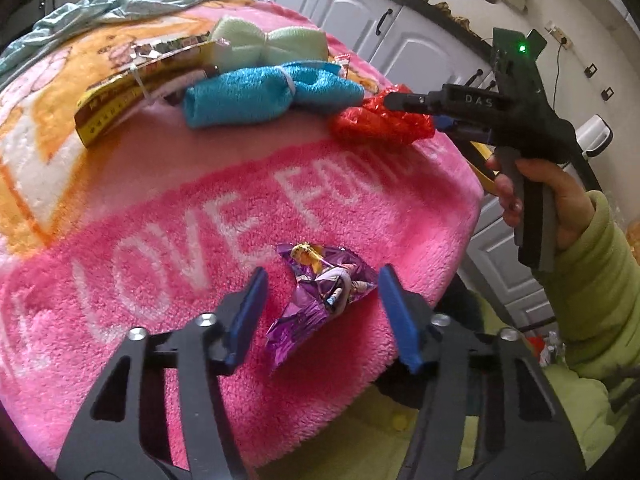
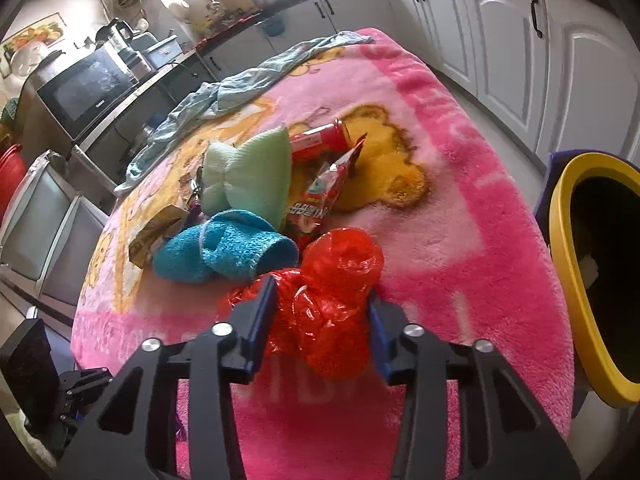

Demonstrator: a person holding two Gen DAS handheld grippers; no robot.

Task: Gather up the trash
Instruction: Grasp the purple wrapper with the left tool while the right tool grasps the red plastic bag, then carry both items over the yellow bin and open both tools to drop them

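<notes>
We see a crumpled red plastic bag [image 2: 332, 304] lying on the pink blanket [image 2: 460, 240], between the blue pads of our right hand-held gripper [image 2: 322, 320], which has not clamped it. Just beyond it lies a blue towel roll [image 2: 228, 252]. A purple wrapper [image 1: 320, 296] sits between the spread fingers of our left hand-held gripper [image 1: 322, 312]. A yellow-rimmed bin [image 2: 568, 272] stands beside the blanket's edge.

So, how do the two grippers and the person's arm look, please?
Both grippers, left gripper and right gripper, have black skeletal frames, silver bolts and blue finger pads. Seen from outside, the right one is a black pistol-grip tool marked "DAS", with a green light. The right hand wears a light green sleeve.
</notes>
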